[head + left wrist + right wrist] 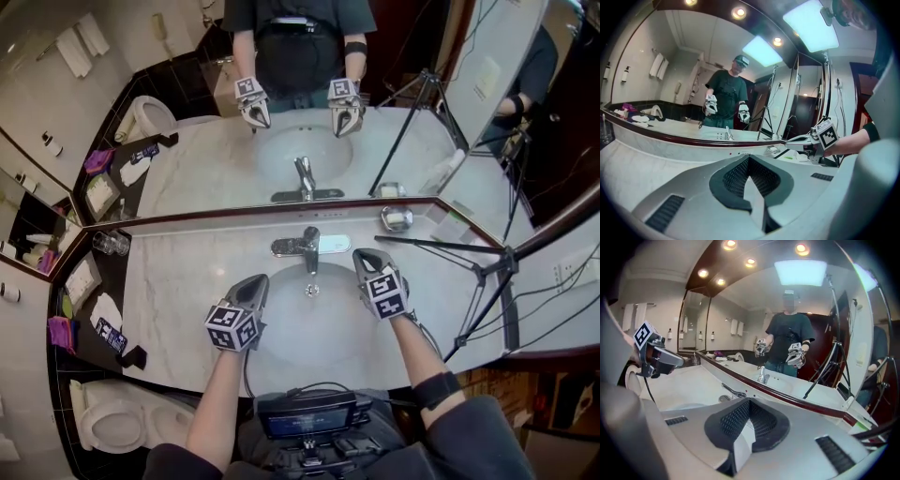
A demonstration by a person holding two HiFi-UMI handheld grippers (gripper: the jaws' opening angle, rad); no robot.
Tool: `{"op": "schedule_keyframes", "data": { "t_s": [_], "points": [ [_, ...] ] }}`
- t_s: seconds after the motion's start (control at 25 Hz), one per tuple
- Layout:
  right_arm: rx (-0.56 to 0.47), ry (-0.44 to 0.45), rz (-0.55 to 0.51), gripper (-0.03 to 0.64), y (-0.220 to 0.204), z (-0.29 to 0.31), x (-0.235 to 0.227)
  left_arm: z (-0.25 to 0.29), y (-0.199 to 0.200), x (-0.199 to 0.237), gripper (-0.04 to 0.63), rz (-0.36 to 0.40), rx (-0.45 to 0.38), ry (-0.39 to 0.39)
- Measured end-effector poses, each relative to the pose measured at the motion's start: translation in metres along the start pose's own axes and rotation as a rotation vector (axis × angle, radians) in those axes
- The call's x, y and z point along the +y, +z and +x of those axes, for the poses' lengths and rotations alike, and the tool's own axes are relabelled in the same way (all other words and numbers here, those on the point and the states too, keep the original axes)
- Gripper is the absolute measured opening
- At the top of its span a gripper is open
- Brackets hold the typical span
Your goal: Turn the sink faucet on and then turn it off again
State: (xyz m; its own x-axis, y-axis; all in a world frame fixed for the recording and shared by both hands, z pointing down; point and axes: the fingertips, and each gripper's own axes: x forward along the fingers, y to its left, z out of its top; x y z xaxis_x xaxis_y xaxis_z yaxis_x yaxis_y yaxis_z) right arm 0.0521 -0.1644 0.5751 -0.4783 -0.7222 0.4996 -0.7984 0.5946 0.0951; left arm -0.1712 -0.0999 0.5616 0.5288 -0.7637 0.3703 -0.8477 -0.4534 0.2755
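When viewed from above, faucet (309, 246) behind the basin (319, 323), between left tongs (258, 281) and right tongs (362, 255); in the left gripper view, only its reflection in the mirror (684, 56). Both tongs pressed together, empty, touching nothing.

The left gripper (259, 281) has its jaws closed tight, with nothing between them. The right gripper (362, 255) is closed too and holds nothing. Both point forward and a little down. They sit side by side, with a gap between them. The left arm (217, 394) and right arm (419, 352) reach out in front, both bare.
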Motion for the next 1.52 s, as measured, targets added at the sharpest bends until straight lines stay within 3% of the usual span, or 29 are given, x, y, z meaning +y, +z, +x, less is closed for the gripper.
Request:
{"op": "schedule_keyframes", "data": {
  "t_s": [0.32,0.48,0.68,0.92,1.32,1.52],
  "points": [
    [-0.004,-0.043,0.167,0.020,-0.047,-0.035,-0.013,-0.003,0.003,-0.003,0.001,0.032,-0.009,0.007],
    [-0.002,-0.048,0.177,0.020,-0.057,-0.040,-0.013,-0.002,0.005,-0.008,0.001,0.090,0.002,0.008],
    [0.000,-0.037,0.142,0.020,-0.060,-0.035,-0.010,-0.002,0.007,-0.007,0.001,0.085,-0.001,0.024],
    [0.004,-0.049,-0.013,0.024,-0.033,-0.017,0.002,-0.003,0.007,-0.002,0.001,0.059,-0.006,0.034],
    [0.045,0.057,-0.416,0.187,-0.015,0.054,0.043,-0.001,0.013,0.007,0.001,0.058,-0.005,0.045],
    [0.065,0.083,-0.616,0.187,-0.011,0.085,0.058,0.001,0.015,0.012,0.001,0.065,0.000,0.050]
  ]
}}
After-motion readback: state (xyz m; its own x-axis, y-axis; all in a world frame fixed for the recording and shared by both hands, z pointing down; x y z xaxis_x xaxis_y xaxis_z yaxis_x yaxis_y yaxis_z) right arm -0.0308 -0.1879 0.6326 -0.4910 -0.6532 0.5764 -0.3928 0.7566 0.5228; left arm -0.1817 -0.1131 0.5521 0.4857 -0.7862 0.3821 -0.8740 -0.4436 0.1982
